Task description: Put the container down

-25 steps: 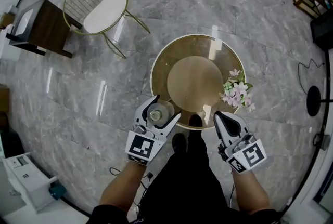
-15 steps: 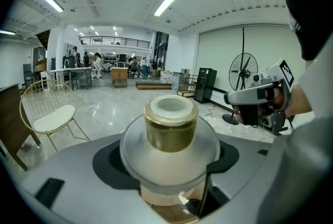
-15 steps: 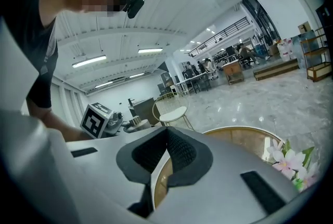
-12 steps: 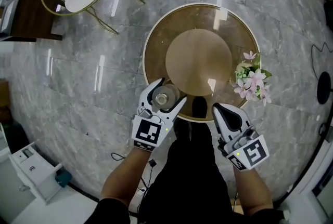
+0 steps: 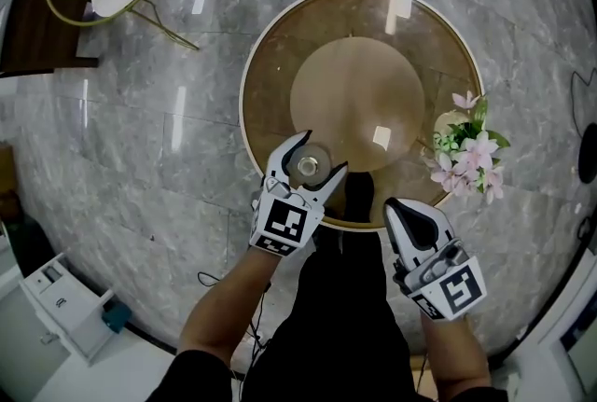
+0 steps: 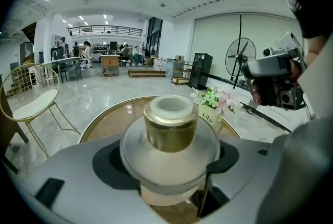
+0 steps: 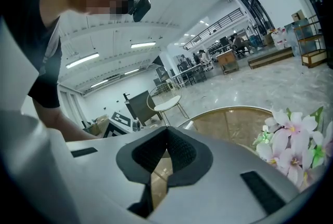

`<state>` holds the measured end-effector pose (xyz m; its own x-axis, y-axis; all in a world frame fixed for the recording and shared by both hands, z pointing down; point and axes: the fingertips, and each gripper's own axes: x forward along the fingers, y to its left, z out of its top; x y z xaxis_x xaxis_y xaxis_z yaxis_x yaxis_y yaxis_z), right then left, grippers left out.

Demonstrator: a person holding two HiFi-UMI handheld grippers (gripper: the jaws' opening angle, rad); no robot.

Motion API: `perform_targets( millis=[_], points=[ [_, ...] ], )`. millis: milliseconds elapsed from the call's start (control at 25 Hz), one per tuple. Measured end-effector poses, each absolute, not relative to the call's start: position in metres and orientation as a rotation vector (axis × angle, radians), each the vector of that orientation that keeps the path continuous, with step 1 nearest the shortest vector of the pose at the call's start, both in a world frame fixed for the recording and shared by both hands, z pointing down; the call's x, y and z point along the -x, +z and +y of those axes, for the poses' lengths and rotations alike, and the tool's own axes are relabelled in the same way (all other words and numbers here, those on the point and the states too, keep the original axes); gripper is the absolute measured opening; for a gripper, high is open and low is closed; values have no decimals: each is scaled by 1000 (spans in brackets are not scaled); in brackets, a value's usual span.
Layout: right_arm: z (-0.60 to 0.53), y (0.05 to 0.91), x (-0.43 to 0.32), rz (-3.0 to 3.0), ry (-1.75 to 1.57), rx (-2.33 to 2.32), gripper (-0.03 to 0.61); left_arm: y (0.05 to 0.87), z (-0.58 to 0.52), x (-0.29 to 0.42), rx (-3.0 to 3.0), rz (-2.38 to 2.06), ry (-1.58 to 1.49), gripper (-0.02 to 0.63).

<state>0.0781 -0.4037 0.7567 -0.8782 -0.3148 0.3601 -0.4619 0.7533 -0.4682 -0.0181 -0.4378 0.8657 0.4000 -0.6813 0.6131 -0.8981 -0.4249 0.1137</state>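
Lower centre-left, the left gripper [image 5: 320, 156], clamped on the gold-necked container [image 5: 308, 168], has carried it in from the rim and over the round table [image 5: 270, 64]. Set-down looks close. Lower right, the right gripper [image 5: 395, 204] sits closed and empty.

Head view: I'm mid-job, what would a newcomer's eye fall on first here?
The round gold-rimmed glass table dominates the middle of the view, with pink flowers at its right edge. At its near edge the left gripper is clamped on a frosted container with a gold neck, while the right gripper hangs shut and empty to its right.
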Motion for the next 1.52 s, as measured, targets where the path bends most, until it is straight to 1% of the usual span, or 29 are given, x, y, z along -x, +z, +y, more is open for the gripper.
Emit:
perform_targets(
  millis=[160,400,800,960,1200,1280,1400,1520],
  points=[
    [-404,782,-82,-2686,844,-600,15,907,-447,11,-2232,-1329,730,342],
    [-408,808,-83,-2674,893,-591,15,941,-457,2,-2243,-1292,765,342],
    [-415,822,-88,-2670,909,-569,15,974,-469,-5,-2261,-1269,816,342],
    [-430,818,-87,-2710,845,-624,15,983,-469,-8,-2262,-1260,841,344],
    [-412,810,-97,-2692,869,-578,15,986,-462,-10,-2245,-1258,870,345],
    [-408,802,-98,-2696,849,-579,15,981,-459,-9,-2247,-1264,893,356],
    [-403,779,-96,-2717,797,-581,15,963,-454,-4,-2257,-1291,906,356],
    [-397,747,-92,-2746,746,-597,15,927,-446,5,-2266,-1336,874,354]
  ],
)
